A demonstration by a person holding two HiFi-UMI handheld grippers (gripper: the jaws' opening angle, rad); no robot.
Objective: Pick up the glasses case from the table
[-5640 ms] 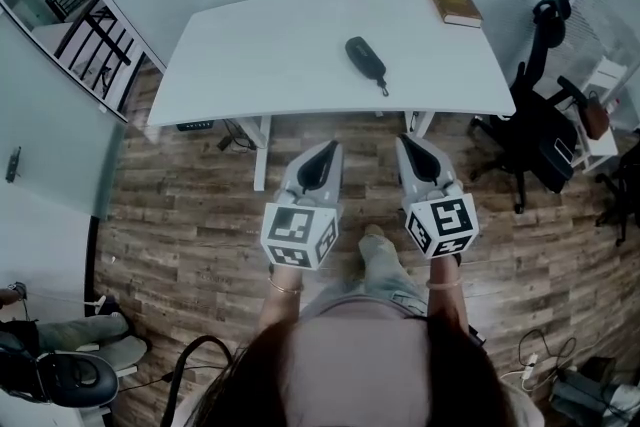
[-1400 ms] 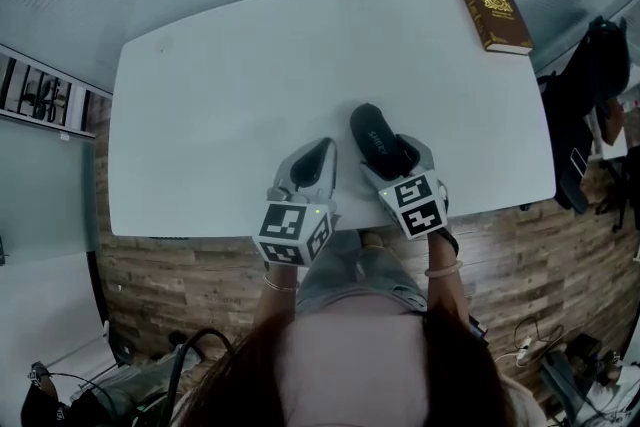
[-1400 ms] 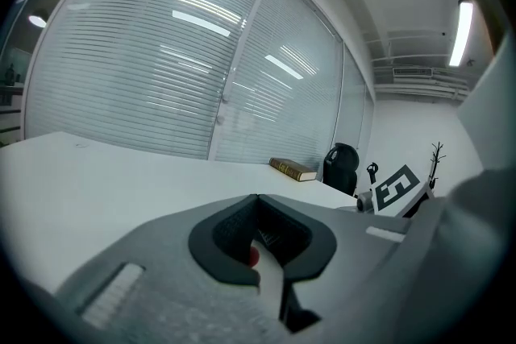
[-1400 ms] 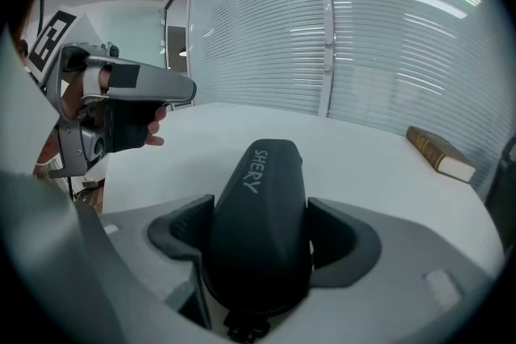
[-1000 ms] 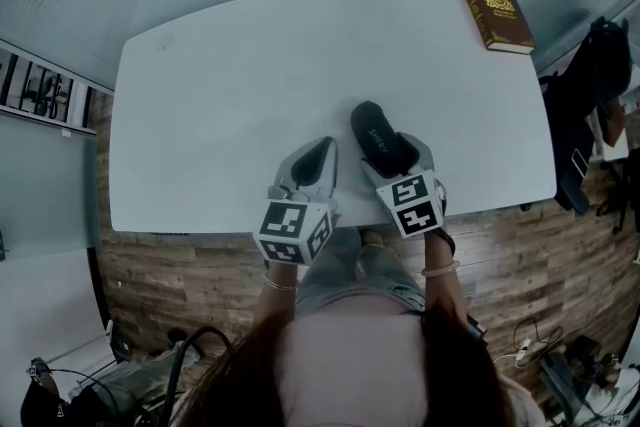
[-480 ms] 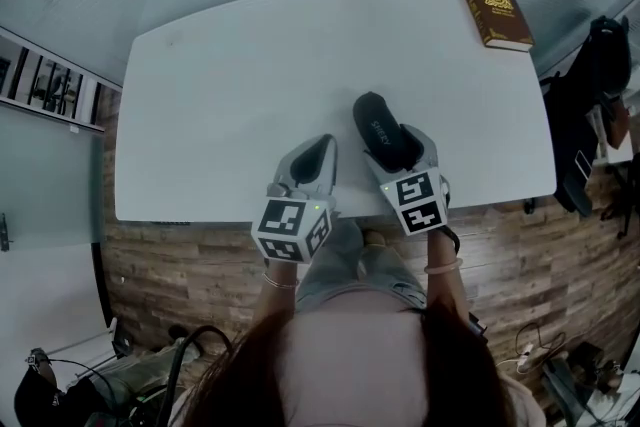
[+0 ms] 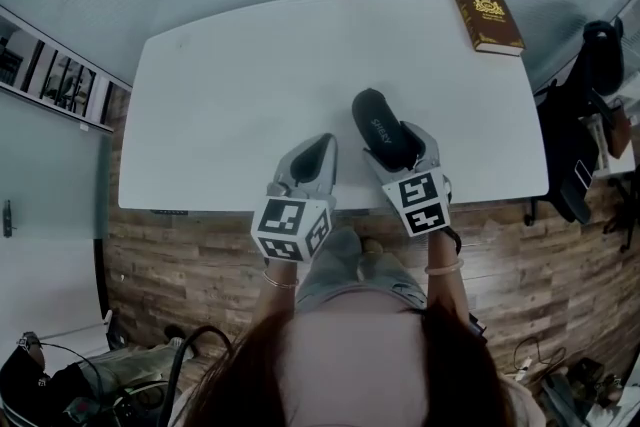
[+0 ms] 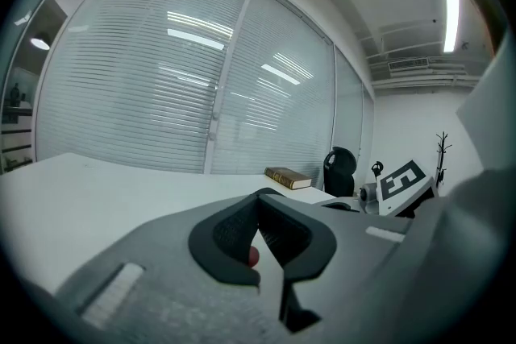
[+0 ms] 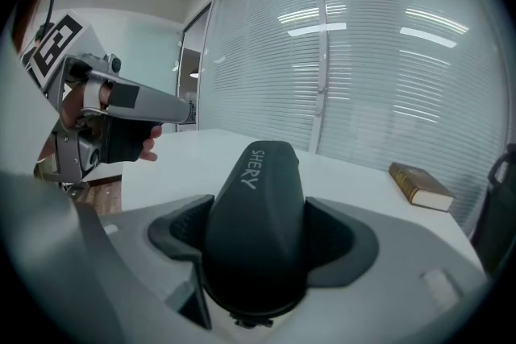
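The glasses case (image 7: 383, 127) is a black oblong with "SHERY" printed on it, over the near middle of the white table (image 7: 230, 85). My right gripper (image 7: 401, 144) is shut on its near half, and the far end juts out past the jaws. In the right gripper view the case (image 9: 258, 221) fills the gap between both pads. Whether it is clear of the tabletop I cannot tell. My left gripper (image 7: 321, 145) is beside it on the left, shut with nothing in it, and its pads meet in the left gripper view (image 8: 260, 212).
A brown book (image 7: 487, 18) lies at the table's far right corner. A black office chair (image 7: 585, 115) stands to the right of the table. Closed blinds run behind the table. Wooden floor lies below the table's near edge.
Several seconds ago both grippers hung short of the table and the case lay alone on it. Over the last second the right gripper stays shut on the case and the view shifts slightly.
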